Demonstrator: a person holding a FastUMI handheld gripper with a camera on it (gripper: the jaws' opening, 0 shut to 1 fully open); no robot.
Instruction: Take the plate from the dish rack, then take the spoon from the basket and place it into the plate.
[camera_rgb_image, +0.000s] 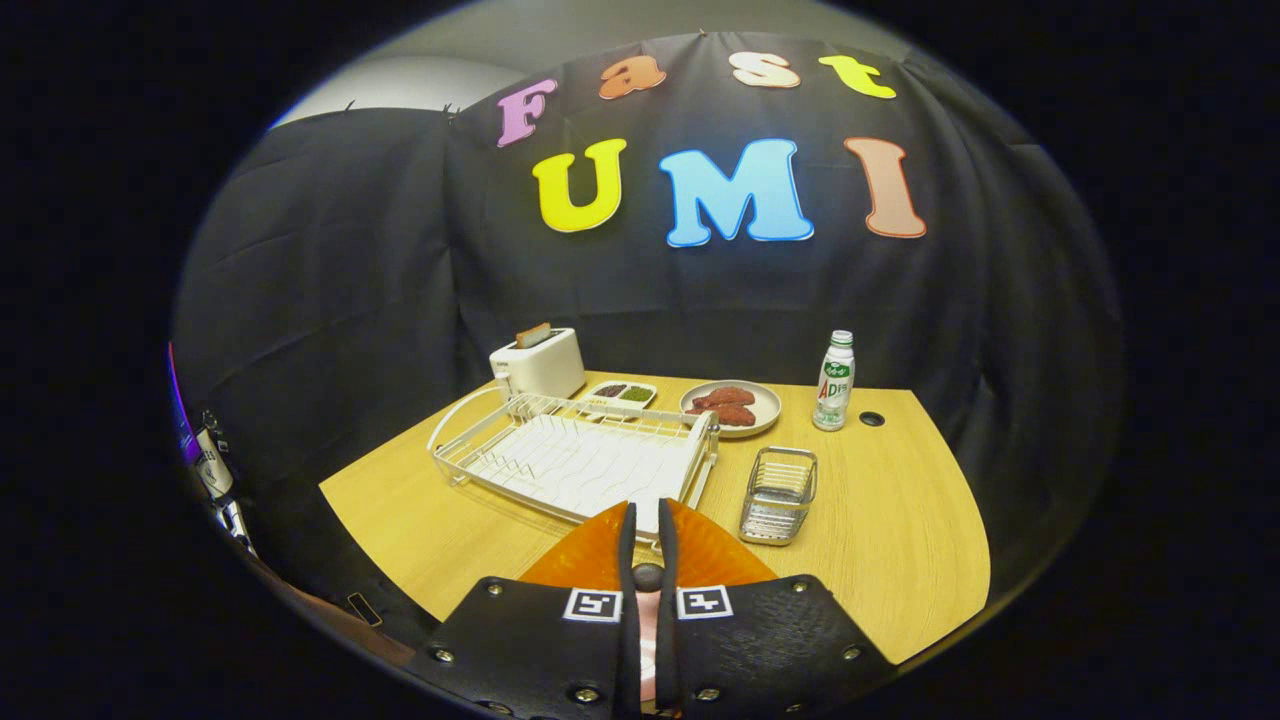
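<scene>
Your gripper (648, 520) has its two black fingers drawn together on the orange translucent plate (590, 555), which stands on edge between them above the near edge of the wooden tabletop (880, 530); held upright like that, the thin rim gives both fingers something to bite. The white wire dish rack (575, 455) just beyond the fingers, toward the left side of the tabletop, now looks bare, which fits the plate having come from it. The small metal wire basket (779, 494) sits right of the rack; a spoon should be inside, but I cannot make one out through the mesh. Along the far edge you have one white toaster (538, 365) with one slice in it, one small divided tray (622, 393), one round beige dish of reddish meat (732, 406) and one white bottle (833, 381). I judge that you need to lay the plate flat before going for the spoon.
</scene>
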